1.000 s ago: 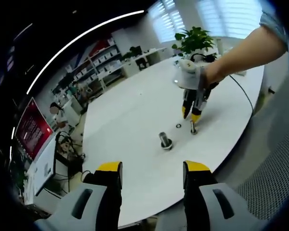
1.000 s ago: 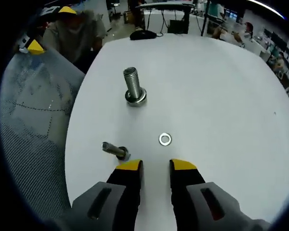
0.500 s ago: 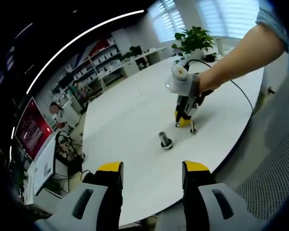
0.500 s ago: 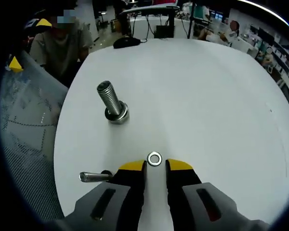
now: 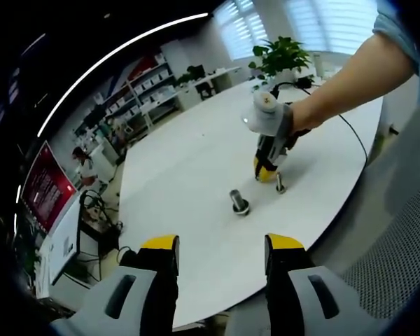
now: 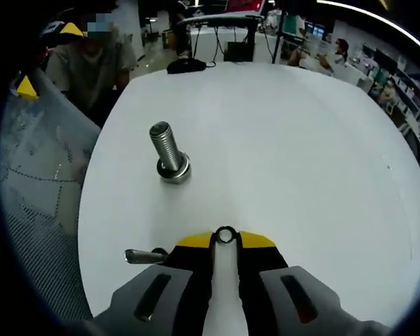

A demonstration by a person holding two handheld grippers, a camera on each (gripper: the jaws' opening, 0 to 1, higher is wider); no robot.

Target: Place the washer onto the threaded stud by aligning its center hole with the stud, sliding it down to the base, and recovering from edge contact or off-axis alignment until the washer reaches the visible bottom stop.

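Closing your right gripper [image 6: 225,241] since a second ago, you now pinch the washer [image 6: 225,235] at the tips, so pickup looks done. Left gripper [image 5: 217,246] idles, jaws apart. Washer: small steel ring, near the table [image 6: 301,154] edge; stud [image 6: 169,155] upright beyond it.

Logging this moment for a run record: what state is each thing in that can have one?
Washer: flat on the table, between the right tongs' tips.
Right tongs: closing around the washer, grip not confirmed.
Left tongs: open, empty.
Large stud: upright, bare.
Small bolt: leaning sideways in the right gripper view.
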